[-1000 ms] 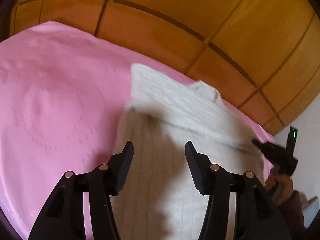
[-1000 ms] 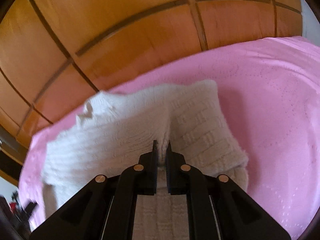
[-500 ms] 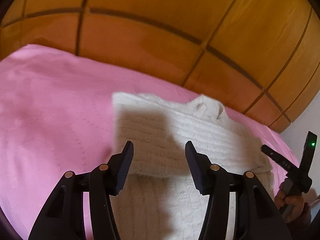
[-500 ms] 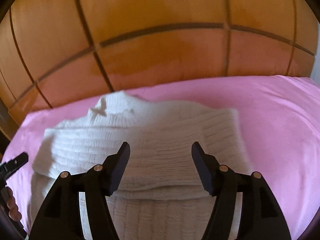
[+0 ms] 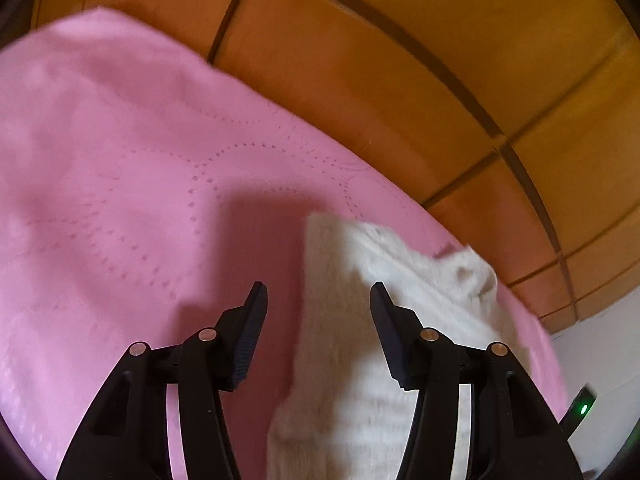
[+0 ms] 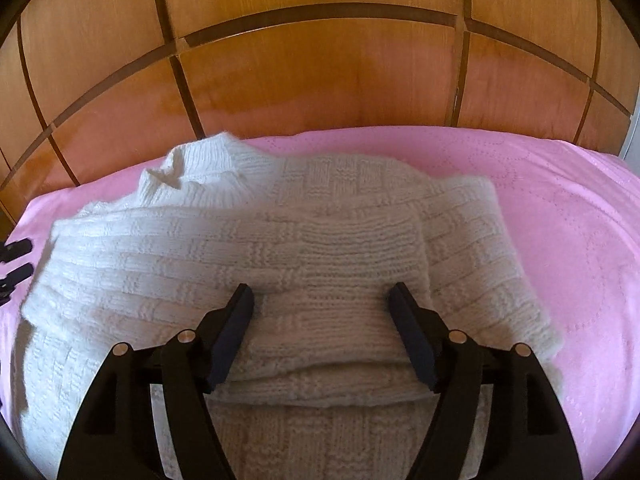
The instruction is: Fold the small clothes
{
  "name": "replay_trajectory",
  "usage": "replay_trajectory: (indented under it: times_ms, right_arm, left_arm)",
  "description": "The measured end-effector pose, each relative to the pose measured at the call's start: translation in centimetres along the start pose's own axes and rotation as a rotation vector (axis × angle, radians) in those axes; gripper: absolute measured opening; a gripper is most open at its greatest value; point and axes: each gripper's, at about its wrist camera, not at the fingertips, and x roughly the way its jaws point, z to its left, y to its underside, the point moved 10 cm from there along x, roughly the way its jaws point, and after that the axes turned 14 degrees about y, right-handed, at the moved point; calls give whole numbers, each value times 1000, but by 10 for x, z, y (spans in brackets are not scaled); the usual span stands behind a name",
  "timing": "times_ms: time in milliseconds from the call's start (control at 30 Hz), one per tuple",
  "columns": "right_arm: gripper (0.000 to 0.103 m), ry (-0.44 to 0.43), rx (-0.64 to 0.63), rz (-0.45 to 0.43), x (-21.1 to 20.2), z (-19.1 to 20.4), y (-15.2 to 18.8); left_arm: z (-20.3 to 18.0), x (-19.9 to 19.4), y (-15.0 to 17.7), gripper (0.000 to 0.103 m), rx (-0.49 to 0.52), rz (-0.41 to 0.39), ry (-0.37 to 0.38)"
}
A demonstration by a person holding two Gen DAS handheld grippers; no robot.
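right wrist view, right tongs (image 6: 320, 300) opening over folded white sweater (image 6: 240, 248), gripping nothing, left tongs (image 5: 318, 300) half open, empty

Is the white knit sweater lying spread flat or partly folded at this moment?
Partly folded. The white knit sweater on the pink bedspread has a knit layer laid across its body, with that layer's edge running just past the right gripper.

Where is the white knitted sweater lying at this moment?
In the right wrist view, the white knitted sweater lies partly folded on the pink bedspread, before the wooden headboard.
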Motion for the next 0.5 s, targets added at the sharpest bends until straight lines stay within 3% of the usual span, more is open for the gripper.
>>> replay_trajectory:
  times_ms: [67,100,133,233,300,367,500]
  right_arm:
    - [72,-2,0,-1,0,0,0]
    - [73,-2,-1,-1,1,1,-1]
    - [73,-1,-1,-1,1,1,-1]
    - [73,1,-1,-4,0,0,0]
    - [74,4,-3,-7,0,1,0]
    - [75,20,-15,-9,2,3,0]
    - [76,28,-22,-13,3,4,-1]
  left_arm:
    - [1,14,-3,52,-42,29,53]
    - [1,21,-3,37,-57,48,80]
    - [0,26,-3,14,-58,60,81]
    - [-15,16,-8,11,15,-22,75]
    - [-15,18,-1,11,78,-14,-21]
    - [-2,33,13,11,192,36,-185]
    - [0,34,11,19,224,12,-256]
